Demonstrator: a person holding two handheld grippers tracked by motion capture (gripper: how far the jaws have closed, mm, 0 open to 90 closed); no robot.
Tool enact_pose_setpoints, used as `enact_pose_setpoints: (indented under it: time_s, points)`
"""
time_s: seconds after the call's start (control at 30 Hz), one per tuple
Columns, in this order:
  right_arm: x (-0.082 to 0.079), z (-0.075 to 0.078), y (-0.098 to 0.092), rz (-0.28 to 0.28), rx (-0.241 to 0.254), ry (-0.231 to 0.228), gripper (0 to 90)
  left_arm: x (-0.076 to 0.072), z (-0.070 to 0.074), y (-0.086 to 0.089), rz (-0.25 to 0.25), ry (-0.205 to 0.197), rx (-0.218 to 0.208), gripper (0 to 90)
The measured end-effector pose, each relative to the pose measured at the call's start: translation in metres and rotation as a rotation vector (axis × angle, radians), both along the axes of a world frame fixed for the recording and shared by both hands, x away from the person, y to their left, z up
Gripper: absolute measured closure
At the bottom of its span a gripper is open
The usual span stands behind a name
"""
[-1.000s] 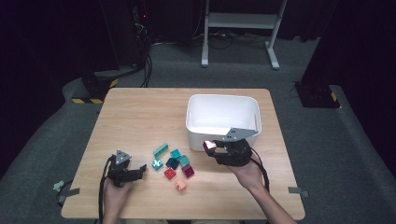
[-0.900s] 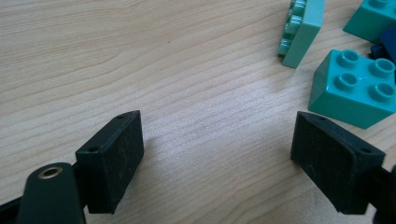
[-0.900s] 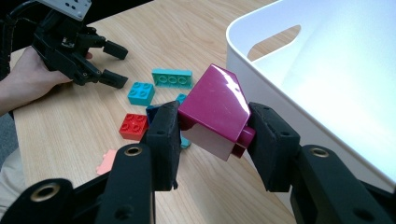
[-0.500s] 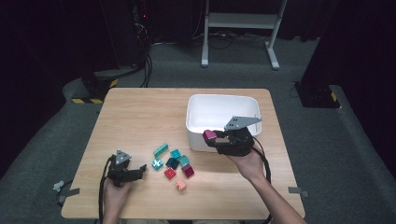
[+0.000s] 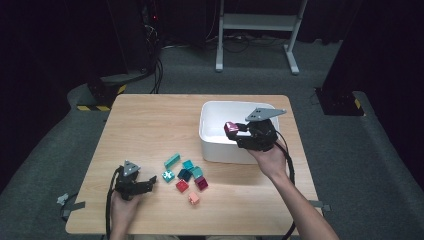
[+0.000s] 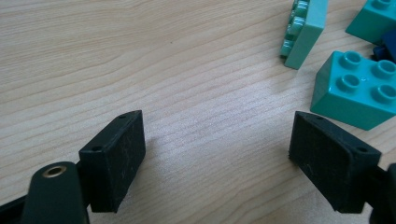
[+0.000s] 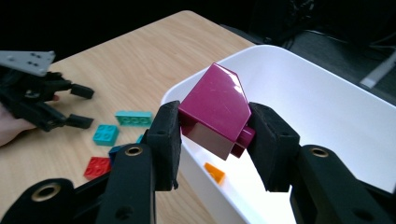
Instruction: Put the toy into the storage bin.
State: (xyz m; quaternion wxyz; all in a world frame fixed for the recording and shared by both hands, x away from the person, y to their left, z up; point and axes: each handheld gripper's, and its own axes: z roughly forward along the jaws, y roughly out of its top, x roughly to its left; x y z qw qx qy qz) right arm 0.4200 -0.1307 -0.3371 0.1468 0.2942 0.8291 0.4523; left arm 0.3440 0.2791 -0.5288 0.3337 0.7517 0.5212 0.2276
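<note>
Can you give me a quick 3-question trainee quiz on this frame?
1. True or false: the right gripper is clamped on a magenta block.
2. What small thing lies inside the white bin? A) an orange piece B) a teal brick C) a red brick
3. How do the left gripper's jaws stand, and is anything between them?

Key
1. True; it holds the block over the bin's rim.
2. A, the orange piece on the bin floor.
3. Open, with bare table between them; the teal block sits just beyond one jaw.
</note>
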Motion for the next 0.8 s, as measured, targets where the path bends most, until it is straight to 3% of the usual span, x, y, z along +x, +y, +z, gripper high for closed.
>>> enact_pose_setpoints:
  time_s: [0.27, 0.3, 0.43, 0.53, 0.8]
  points:
    - [0.015, -0.005, -0.008, -0.054, -0.007, 0.031, 57.4, 0.000, 0.000, 0.000, 0.000, 0.000, 0.001, 18.6]
    - [0.017, -0.005, -0.009, -0.057, -0.006, 0.034, 65.4, 0.000, 0.000, 0.000, 0.000, 0.000, 0.001, 18.6]
    - [0.023, -0.007, -0.011, -0.081, -0.005, 0.031, 67.6, 0.000, 0.000, 0.000, 0.000, 0.000, 0.002, 18.6]
    - [0.028, -0.014, -0.010, -0.096, -0.042, 0.047, 70.1, 0.000, 0.000, 0.000, 0.000, 0.000, 0.001, 18.6]
    - [0.032, -0.024, -0.011, -0.110, -0.035, 0.065, 69.1, 0.000, 0.000, 0.000, 0.000, 0.000, 0.000, 18.6]
